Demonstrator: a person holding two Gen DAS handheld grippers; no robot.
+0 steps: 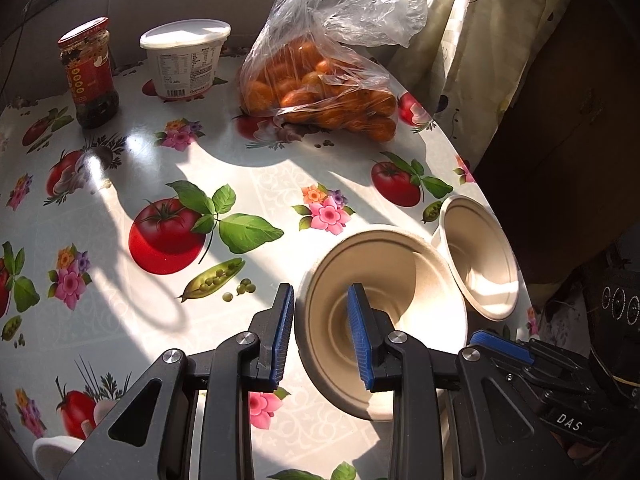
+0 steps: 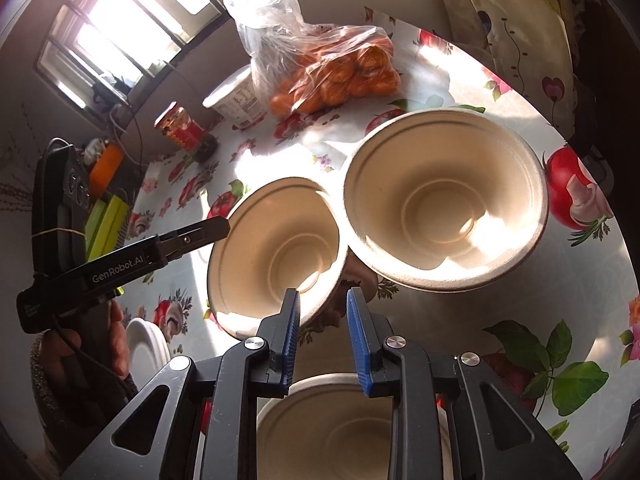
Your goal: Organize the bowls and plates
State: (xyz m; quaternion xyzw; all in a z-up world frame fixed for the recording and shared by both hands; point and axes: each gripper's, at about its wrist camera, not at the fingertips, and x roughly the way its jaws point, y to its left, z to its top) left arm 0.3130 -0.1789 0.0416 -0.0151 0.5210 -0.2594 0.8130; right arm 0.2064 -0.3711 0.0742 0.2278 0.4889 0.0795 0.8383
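Note:
My left gripper (image 1: pixel 320 292) is shut on the near rim of a beige paper bowl (image 1: pixel 420 280), one blue pad outside the wall and one inside. In the right wrist view the same gripper (image 2: pixel 218 226) holds this bowl (image 2: pixel 276 248) by its left rim, and the bowl tips. A second beige bowl (image 2: pixel 444 200) stands just to its right, near the table's edge (image 1: pixel 480 256). My right gripper (image 2: pixel 323 294) hovers in front of both bowls, its pads a narrow gap apart with nothing between them. A third bowl (image 2: pixel 332 428) lies under it. White plates (image 2: pixel 148 344) are stacked at the left.
At the back of the flowered tablecloth (image 1: pixel 120 184) stand a red-labelled jar (image 1: pixel 90 72), a white tub (image 1: pixel 184 60) and a plastic bag of oranges (image 1: pixel 320 88). A curtain (image 1: pixel 460 40) hangs past the table's right edge. A hand (image 2: pixel 116 340) grips the left tool.

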